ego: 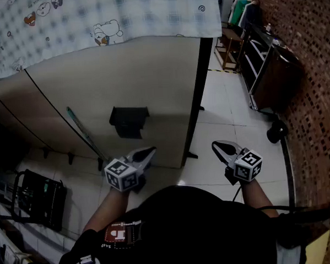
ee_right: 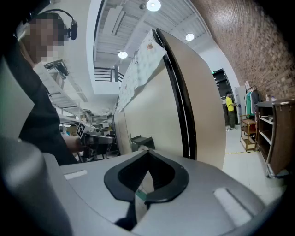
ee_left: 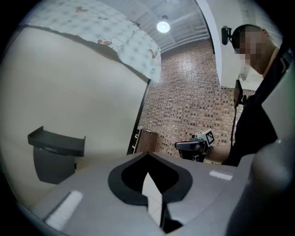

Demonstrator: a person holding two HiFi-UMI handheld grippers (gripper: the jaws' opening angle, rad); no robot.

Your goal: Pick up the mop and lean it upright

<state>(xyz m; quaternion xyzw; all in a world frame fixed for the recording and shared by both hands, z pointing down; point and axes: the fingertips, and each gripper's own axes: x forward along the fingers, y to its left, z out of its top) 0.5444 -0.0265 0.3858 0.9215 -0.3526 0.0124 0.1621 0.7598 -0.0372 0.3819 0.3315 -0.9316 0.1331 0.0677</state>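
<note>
The mop shows only as a thin teal pole (ego: 83, 132) leaning against the beige partition (ego: 151, 85), left of a black box; its head is hidden behind my left hand. My left gripper (ego: 149, 151) hangs just right of the pole's lower end and apart from it, its jaws closed to a point with nothing in them (ee_left: 147, 155). My right gripper (ego: 216, 146) floats over the white floor tiles past the partition's dark edge, jaws also together and empty (ee_right: 148, 152). Each gripper sees the other: the right gripper (ee_left: 185, 145) and the left gripper (ee_right: 99, 138).
A black box (ego: 129, 121) is fixed to the partition. A checked cloth (ego: 109, 15) drapes over its top. A black wire cart (ego: 39, 199) stands at the lower left. A dark shelf unit (ego: 269, 68) lines the brick wall, with a black round object (ego: 277, 131) on the floor.
</note>
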